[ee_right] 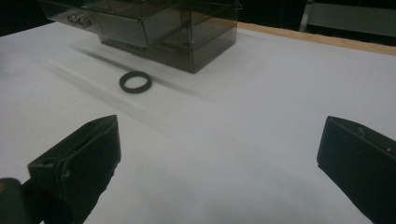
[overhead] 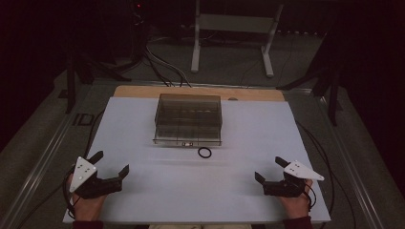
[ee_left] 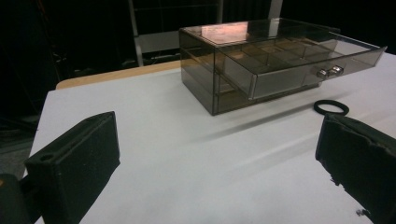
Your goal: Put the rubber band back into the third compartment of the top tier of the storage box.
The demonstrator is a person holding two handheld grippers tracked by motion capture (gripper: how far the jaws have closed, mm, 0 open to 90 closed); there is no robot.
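A smoky see-through drawer box (overhead: pixel 188 117) stands at the middle of the white table top (overhead: pixel 258 129). In the left gripper view the box (ee_left: pixel 219 79) has its top drawer pulled out, with a small metal knob (ee_left: pixel 329 71) on the front. A black ring (overhead: pixel 204 152) lies flat just in front of the box, also seen as the ring (ee_left: pixel 331 108) and the ring (ee_right: pixel 135 82). My left gripper (overhead: pixel 112 162) rests near the front left, open and empty. My right gripper (overhead: pixel 268 168) rests near the front right, open and empty, well apart from ring and box (ee_right: pixel 187 32).
A wooden strip (overhead: pixel 191 91) runs along the table's far edge. Behind it on the floor stand a white metal frame (overhead: pixel 234 28) and several dark cables (overhead: pixel 157 67). A wide bare stretch of table top lies between the two grippers.
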